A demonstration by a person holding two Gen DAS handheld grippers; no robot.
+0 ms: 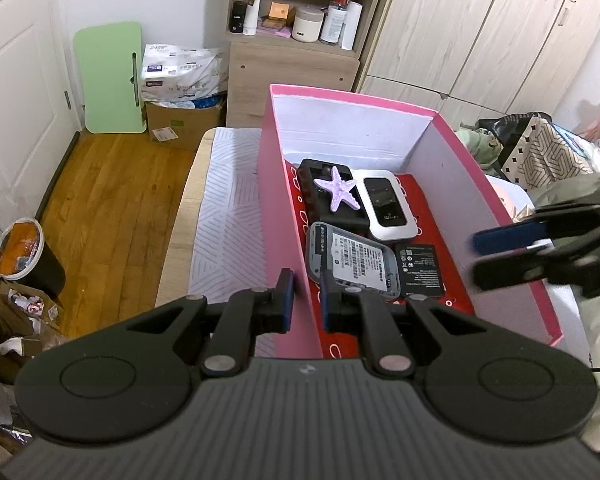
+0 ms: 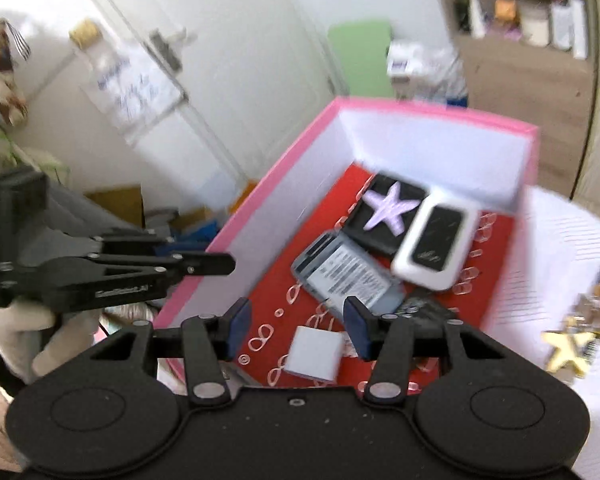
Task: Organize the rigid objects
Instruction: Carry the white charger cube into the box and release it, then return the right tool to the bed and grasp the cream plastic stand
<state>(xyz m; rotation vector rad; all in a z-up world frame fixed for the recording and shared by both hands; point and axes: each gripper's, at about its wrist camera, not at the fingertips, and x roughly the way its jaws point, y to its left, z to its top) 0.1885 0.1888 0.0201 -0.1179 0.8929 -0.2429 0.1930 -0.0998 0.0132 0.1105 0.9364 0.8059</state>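
On the cloth-covered table (image 1: 228, 216) stands a pink box (image 1: 284, 216); the left claw (image 1: 308, 300) pinches its near wall. The right claw (image 2: 296, 328) hangs empty, jaws apart, over a white cube (image 2: 314, 354).

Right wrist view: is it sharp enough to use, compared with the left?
Right wrist view: motion-blurred, so the pink box and purple starfish look smeared and labels are unreadable. Left wrist view: sharp, with the Wi-Fi router print legible; only the right gripper is blurred.

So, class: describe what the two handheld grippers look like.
Both the left gripper and right gripper are matt black, with round pivot discs, silver rivets and blue pads on the fingers. The left one's ribbed body bears small white lettering on its side.
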